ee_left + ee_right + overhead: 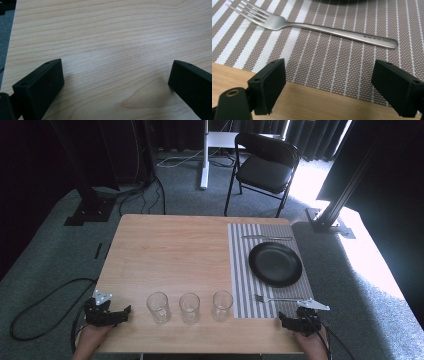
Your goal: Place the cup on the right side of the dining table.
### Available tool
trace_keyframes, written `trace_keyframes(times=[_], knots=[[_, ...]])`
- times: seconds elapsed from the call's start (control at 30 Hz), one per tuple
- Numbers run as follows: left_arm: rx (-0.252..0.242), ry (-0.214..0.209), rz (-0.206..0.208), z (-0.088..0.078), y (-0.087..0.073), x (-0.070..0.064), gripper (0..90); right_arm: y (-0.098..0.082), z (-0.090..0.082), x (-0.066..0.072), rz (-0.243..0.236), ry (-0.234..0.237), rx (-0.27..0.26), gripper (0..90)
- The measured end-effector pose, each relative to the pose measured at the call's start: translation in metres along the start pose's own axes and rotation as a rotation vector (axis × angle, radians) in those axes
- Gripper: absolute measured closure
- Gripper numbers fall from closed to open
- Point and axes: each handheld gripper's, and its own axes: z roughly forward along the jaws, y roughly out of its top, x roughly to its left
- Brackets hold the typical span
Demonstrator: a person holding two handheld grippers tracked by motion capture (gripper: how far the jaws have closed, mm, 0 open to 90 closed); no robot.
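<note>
Three clear glasses stand in a row near the table's front edge: one at the left (158, 307), one in the middle (189, 307), one at the right (222, 305). A striped placemat (242, 270) carries a black plate (275, 263), a fork (280, 298) in front of it and a knife (266, 238) behind it. My left gripper (122, 312) rests at the front left corner, open (116, 82) over bare wood. My right gripper (286, 320) sits at the front right, open (328, 85), with the fork (312, 26) lying just beyond its jaws.
The wooden table (170, 250) has bare room across its left and middle. A black folding chair (265, 167) stands behind the table, with a white stand post (204, 155) and black frame legs on the carpet. Cables lie on the floor at the left (45, 305).
</note>
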Motion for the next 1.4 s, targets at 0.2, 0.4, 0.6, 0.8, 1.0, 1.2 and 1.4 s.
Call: trace_keyframes(times=[0.2,0.4,0.6,0.8,1.0,1.2,1.4], knots=[[0.0,0.0,0.0,0.0,0.0,0.0,0.4,0.003,-0.003,0.004,-0.016,0.023,-0.004,12.0],[0.0,0.0,0.0,0.0,0.0,0.0,0.4,0.006,-0.009,0.008,-0.024,0.065,-0.026,12.0],[0.0,0.0,0.0,0.0,0.0,0.0,0.4,0.01,-0.014,0.015,-0.05,0.101,-0.046,12.0],[0.0,0.0,0.0,0.0,0.0,0.0,0.4,0.014,-0.018,0.02,-0.067,0.127,-0.058,11.9],[0.0,0.0,0.0,0.0,0.0,0.0,0.4,0.02,-0.025,0.03,-0.106,0.157,-0.071,12.0],[0.0,0.0,-0.001,0.0,0.0,0.0,0.4,0.025,-0.03,0.038,-0.133,0.177,-0.087,11.9],[0.0,0.0,0.0,0.0,0.0,0.0,0.4,0.032,-0.037,0.047,-0.159,0.205,-0.11,12.0]])
